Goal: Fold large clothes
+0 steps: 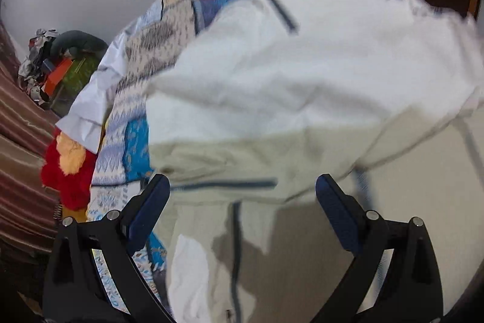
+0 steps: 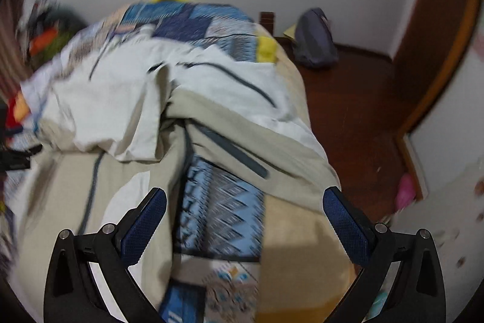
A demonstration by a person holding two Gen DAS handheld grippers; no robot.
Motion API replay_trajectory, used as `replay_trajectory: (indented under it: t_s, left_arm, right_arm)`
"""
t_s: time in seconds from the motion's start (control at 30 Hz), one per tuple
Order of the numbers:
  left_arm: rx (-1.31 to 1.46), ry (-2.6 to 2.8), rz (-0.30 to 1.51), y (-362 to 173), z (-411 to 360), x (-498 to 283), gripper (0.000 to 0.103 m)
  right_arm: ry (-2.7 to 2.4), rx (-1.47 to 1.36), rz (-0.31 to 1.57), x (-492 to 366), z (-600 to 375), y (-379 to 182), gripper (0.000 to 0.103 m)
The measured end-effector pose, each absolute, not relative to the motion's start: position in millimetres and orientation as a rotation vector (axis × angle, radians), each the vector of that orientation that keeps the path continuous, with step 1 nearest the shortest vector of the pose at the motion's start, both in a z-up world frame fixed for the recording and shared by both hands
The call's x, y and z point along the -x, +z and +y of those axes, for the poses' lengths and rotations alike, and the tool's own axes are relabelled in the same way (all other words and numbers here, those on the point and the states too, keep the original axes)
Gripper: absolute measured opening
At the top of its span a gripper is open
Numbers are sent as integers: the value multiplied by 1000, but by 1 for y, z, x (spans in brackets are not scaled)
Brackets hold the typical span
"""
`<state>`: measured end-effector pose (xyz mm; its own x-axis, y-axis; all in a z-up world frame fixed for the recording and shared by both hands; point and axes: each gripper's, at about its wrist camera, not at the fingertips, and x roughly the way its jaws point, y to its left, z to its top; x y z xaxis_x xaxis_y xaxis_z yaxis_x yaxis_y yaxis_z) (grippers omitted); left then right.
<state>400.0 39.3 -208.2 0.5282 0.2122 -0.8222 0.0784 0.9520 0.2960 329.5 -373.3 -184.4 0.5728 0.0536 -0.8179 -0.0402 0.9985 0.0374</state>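
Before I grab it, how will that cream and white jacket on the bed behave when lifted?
The jacket will likely be floppy: it lies rumpled in soft folds over the patterned bedspread. Probably light, though bulky. Loose parts may trail and drag, so one pinch point probably won't carry it all.

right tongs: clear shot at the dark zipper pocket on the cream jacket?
Probably yes. The right tongs are open and empty, and the zipper pocket lies exposed on the jacket just ahead, nothing covering it.
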Motion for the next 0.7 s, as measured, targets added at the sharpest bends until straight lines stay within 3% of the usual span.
replay_trajectory:
  t_s: [0.17,0.43,0.7]
  left_arm:
    - [-214,9,980,-190,7,-417,98]
    - [-104,-58,1034,-221,-46,-445,98]
    - [-24,-96,1100,-263,-54,-456,98]
  right_arm:
    - [38,-310,990,-328,-428,-188,103]
    - [-72,-782,1078,-370,-488,-256,102]
    - [-153,-956,1101,-396,-492,-309,100]
